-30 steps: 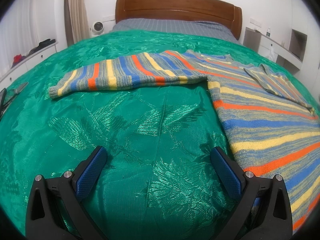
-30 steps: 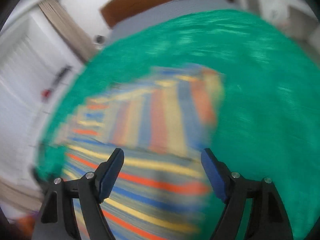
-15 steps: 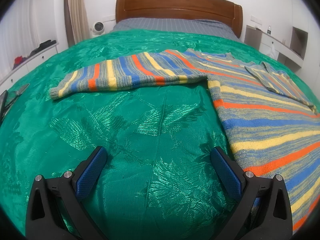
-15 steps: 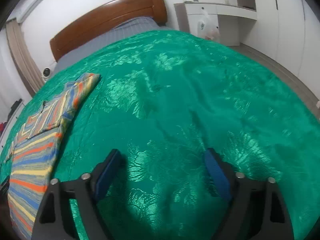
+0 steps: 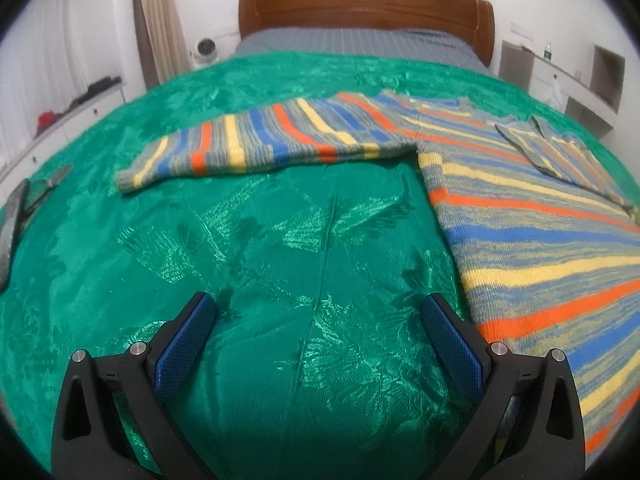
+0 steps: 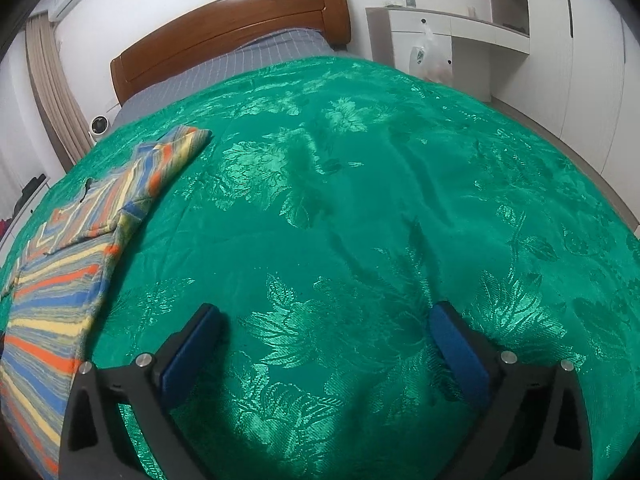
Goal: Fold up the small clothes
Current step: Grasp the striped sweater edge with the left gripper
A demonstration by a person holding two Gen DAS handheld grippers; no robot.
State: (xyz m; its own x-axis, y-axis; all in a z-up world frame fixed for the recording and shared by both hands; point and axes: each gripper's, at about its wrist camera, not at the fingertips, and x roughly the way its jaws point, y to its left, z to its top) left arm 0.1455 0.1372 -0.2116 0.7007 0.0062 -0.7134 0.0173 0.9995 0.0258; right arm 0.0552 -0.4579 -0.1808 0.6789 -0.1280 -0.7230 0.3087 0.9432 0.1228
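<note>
A striped sweater [image 5: 540, 216] in blue, orange, yellow and grey lies flat on the green bedspread [image 5: 280, 248]. Its left sleeve [image 5: 256, 148] stretches out to the left. Its right sleeve [image 5: 560, 152] is folded over the body. My left gripper [image 5: 320, 320] is open and empty, low over the bedspread, left of the sweater's hem. In the right wrist view the sweater [image 6: 60, 280] lies at the far left with the folded sleeve [image 6: 160, 168] on it. My right gripper [image 6: 328, 328] is open and empty over bare bedspread [image 6: 400, 200], right of the sweater.
A wooden headboard [image 5: 360, 4] and grey sheet [image 5: 360, 44] are at the far end. White cabinets [image 6: 500, 40] stand to the right of the bed, a low white shelf [image 5: 60, 120] to the left. Dark objects [image 5: 24, 208] lie at the bed's left edge.
The right gripper swung away from above the sweater to the right and now sits lower over bare bedspread. The left gripper has barely moved.
</note>
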